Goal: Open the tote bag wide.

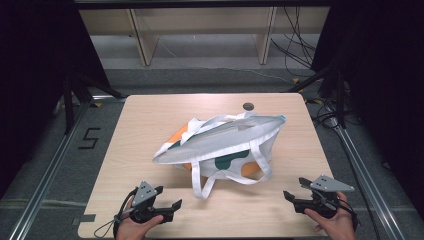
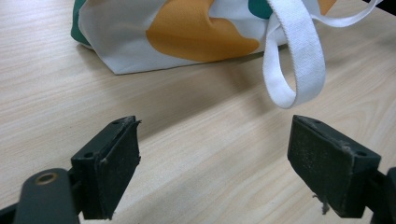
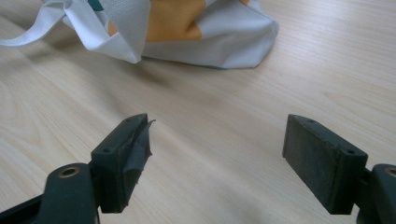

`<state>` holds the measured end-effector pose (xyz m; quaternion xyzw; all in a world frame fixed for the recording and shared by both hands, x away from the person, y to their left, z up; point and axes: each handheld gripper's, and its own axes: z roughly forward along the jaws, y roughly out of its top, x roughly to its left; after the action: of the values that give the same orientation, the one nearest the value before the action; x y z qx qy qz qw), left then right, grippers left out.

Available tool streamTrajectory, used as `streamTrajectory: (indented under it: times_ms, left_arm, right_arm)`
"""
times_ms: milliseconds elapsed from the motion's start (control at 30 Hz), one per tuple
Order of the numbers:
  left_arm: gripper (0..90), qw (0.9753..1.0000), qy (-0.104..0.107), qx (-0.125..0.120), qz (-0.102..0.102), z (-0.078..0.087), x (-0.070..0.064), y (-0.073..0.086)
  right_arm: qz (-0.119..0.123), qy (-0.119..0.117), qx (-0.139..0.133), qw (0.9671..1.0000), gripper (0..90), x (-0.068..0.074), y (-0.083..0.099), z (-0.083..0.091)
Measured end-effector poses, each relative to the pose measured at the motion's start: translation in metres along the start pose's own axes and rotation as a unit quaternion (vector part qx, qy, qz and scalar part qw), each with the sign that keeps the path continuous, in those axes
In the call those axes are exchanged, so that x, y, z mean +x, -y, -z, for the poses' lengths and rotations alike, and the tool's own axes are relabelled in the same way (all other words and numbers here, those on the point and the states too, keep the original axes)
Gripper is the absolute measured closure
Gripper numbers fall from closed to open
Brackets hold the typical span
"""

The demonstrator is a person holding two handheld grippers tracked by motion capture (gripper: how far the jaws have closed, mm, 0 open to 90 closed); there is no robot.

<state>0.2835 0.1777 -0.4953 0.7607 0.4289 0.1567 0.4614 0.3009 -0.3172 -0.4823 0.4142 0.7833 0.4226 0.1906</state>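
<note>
Left hand-held gripper (image 1: 169, 198) and right hand-held gripper (image 1: 296, 188) rested low over the table (image 1: 150, 130), jaws apart, angled toward the tote bag (image 1: 225, 145).

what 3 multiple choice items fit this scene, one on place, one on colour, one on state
1. Where does the bag lie?
A. mid-table
B. on the floor
C. in the left gripper

2. What colour are the bag's straps?
A. black
B. white
C. red

3. How do both grippers' jaws stand?
A. shut on a strap
B. shut on nothing
C. open

Key: 1 A, the bag rests on the table, ahead of both grippers. 2 B, the looped strap is plain white. 3 C, the left gripper and right gripper each show a wide gap over bare wood.
</note>
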Motion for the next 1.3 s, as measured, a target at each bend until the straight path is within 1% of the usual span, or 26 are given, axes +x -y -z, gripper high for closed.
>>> streamTrajectory:
  times_ms: [33, 133, 167, 233, 267, 300, 467, 533, 567, 667, 700, 767, 800, 833, 867, 900, 933, 967, 1000, 1033, 1067, 1100, 1133, 1167, 1200, 1300]
  left_arm:
    - [16.1, 0.9999, -0.001, 0.000, 0.012, -0.001, -0.001, 0.001]
    - [16.1, 1.0000, -0.001, 0.005, 0.005, -0.001, -0.002, 0.001]
    - [16.1, 1.0000, 0.001, 0.002, 0.004, -0.001, -0.002, 0.001]
    - [16.1, 1.0000, 0.001, 0.001, 0.007, -0.001, -0.002, 0.001]
    - [16.1, 1.0000, -0.001, 0.002, 0.008, -0.001, -0.003, 0.001]
    - [16.1, 1.0000, 0.001, 0.005, -0.006, -0.001, -0.001, 0.001]
    - [16.1, 0.9999, -0.003, 0.005, -0.008, 0.000, -0.001, 0.000]
    - [16.5, 0.9999, -0.004, 0.006, -0.009, 0.000, -0.001, 0.000]
    - [16.5, 0.9999, -0.005, 0.007, -0.010, 0.000, -0.001, 0.000]
    - [16.5, 0.9999, -0.006, 0.011, 0.004, -0.001, -0.002, 0.001]
    - [16.8, 0.9999, -0.005, 0.010, 0.006, -0.001, -0.003, 0.001]
    - [18.2, 1.0000, -0.001, 0.009, 0.003, -0.001, -0.002, 0.001]
    - [23.9, 1.0000, -0.002, 0.007, -0.001, 0.001, -0.003, 0.000]
    - [25.3, 0.9999, -0.003, 0.009, -0.010, 0.002, -0.002, 0.000]
    - [30.6, 0.9999, 0.000, 0.006, -0.008, 0.003, -0.003, 0.000]
    - [37.3, 0.9999, 0.000, 0.006, -0.008, 0.003, -0.003, 0.000]
    - [37.3, 0.9999, 0.004, 0.007, -0.013, 0.004, -0.001, -0.001]
    - [38.9, 0.9999, 0.006, 0.004, -0.015, 0.004, -0.001, -0.002]
    - [45.4, 0.9998, 0.004, 0.001, -0.020, 0.005, -0.001, -0.002]
    - [52.6, 0.9997, 0.001, -0.004, -0.024, 0.006, -0.002, -0.004]
    - [62.9, 0.9996, -0.004, -0.009, -0.027, 0.008, -0.002, -0.005]
    - [62.9, 0.9994, -0.008, -0.009, -0.031, 0.009, -0.002, -0.006]
    - [71.7, 0.9994, -0.005, -0.011, -0.031, 0.010, -0.003, -0.009]
    - [75.4, 0.9994, -0.005, -0.011, -0.031, 0.010, -0.003, -0.009]
    - [80.5, 0.9994, 0.001, -0.004, -0.033, 0.010, -0.004, -0.012]
    - [87.3, 0.9991, 0.012, -0.002, -0.040, 0.008, -0.007, -0.017]
  right_arm:
    - [0.007, 0.001, 0.001, 1.0000, 24.0, -0.001, 0.000, -0.001]
    - [0.000, 0.002, 0.000, 1.0000, 23.4, -0.001, 0.000, -0.001]
    - [-0.001, -0.005, -0.005, 1.0000, 23.4, -0.001, 0.000, -0.001]
    - [-0.003, -0.007, -0.004, 1.0000, 23.3, 0.000, 0.000, -0.001]
    - [-0.016, -0.005, -0.001, 0.9999, 23.2, 0.003, 0.000, 0.000]
    - [-0.002, -0.006, -0.004, 1.0000, 22.2, 0.000, 0.000, -0.001]
    - [0.002, -0.005, -0.003, 1.0000, 20.8, 0.000, 0.000, -0.001]
    - [-0.012, -0.008, -0.004, 0.9999, 20.4, 0.003, 0.000, -0.001]
    - [0.000, -0.007, -0.008, 0.9999, 19.8, 0.001, -0.001, -0.001]
    - [0.004, -0.009, -0.007, 0.9999, 19.7, 0.002, -0.002, -0.002]
    - [-0.004, -0.009, -0.005, 0.9999, 20.2, 0.004, -0.002, -0.002]
    - [-0.004, -0.010, 0.002, 0.9999, 21.5, 0.004, -0.003, -0.001]
    - [0.007, -0.010, -0.005, 0.9999, 25.8, 0.004, -0.006, -0.001]
    - [0.004, -0.008, -0.003, 1.0000, 28.4, 0.005, -0.007, 0.000]
    - [0.009, -0.011, 0.001, 0.9999, 32.3, 0.005, -0.009, 0.001]
    - [0.009, -0.011, 0.001, 0.9999, 32.3, 0.005, -0.009, 0.001]
    - [0.019, -0.019, 0.001, 0.9996, 36.0, 0.005, -0.011, 0.001]
    - [0.038, -0.015, -0.005, 0.9991, 41.4, 0.003, -0.013, 0.001]
    - [0.026, -0.019, 0.005, 0.9995, 47.4, 0.006, -0.015, 0.003]
    - [0.026, -0.023, 0.004, 0.9994, 51.9, 0.006, -0.018, 0.005]
    - [0.025, -0.040, -0.005, 0.9989, 63.4, 0.007, -0.024, 0.007]
    - [0.025, -0.040, -0.005, 0.9989, 63.4, 0.007, -0.024, 0.007]
    - [0.027, -0.047, -0.013, 0.9984, 73.3, 0.010, -0.032, 0.011]
    - [0.027, -0.047, -0.013, 0.9984, 73.3, 0.010, -0.032, 0.011]
    - [0.055, -0.048, -0.034, 0.9967, 80.5, 0.009, -0.043, 0.012]
    - [0.063, -0.058, -0.038, 0.9956, 84.8, 0.012, -0.054, 0.014]
